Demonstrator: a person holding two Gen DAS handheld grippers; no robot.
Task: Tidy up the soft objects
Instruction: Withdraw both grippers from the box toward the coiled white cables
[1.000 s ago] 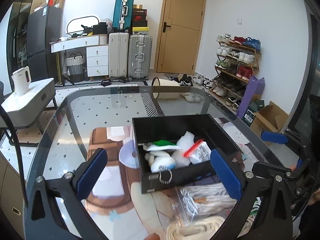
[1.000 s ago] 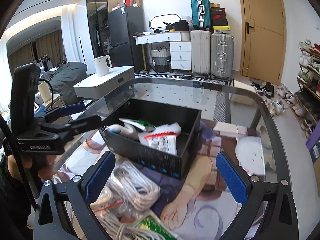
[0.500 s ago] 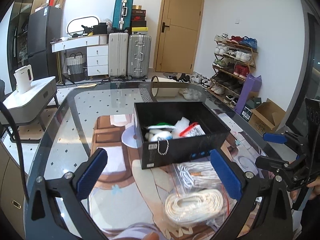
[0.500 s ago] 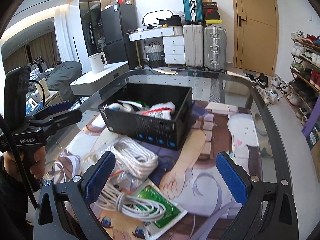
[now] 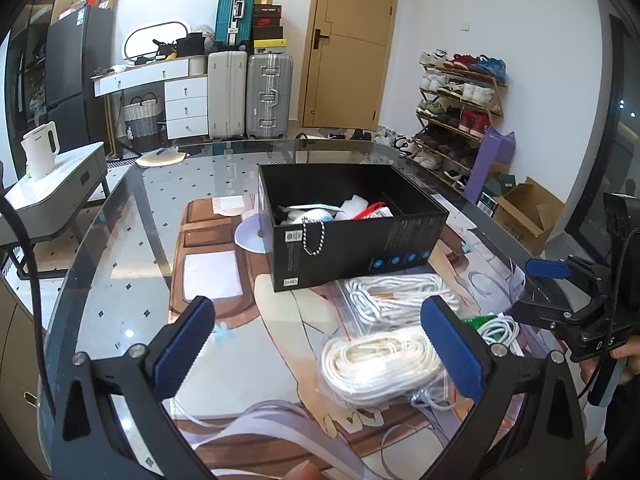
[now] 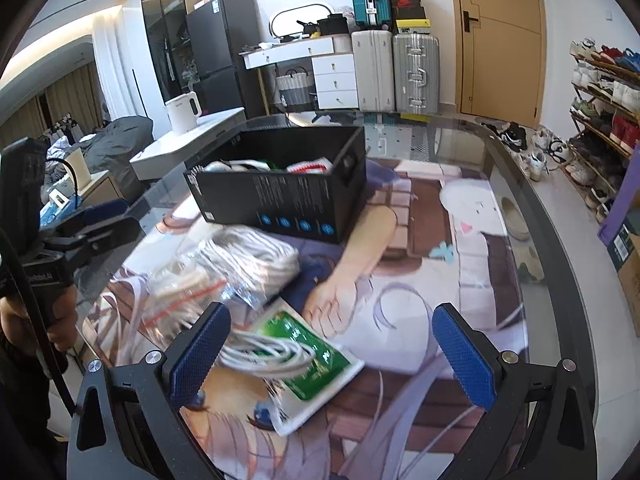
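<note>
A black box stands mid-table, with white soft items and packets inside. In front of it lie two clear bags of coiled white rope. A green packet with a white cable coil on it lies nearest the right gripper. My left gripper is open, above the table short of the rope bags, nothing between its fingers. My right gripper is open and empty too, just past the green packet. Each gripper shows in the other's view: the right, the left.
The glass table carries a printed mat; a white disc lies left of the box. A low side table with a white kettle stands at the left. Suitcases and a shoe rack line the far walls.
Both grippers have drawn back from the box toward the near table edge. The box looks farther away, and the rope bags and green packet have come fully into view.
</note>
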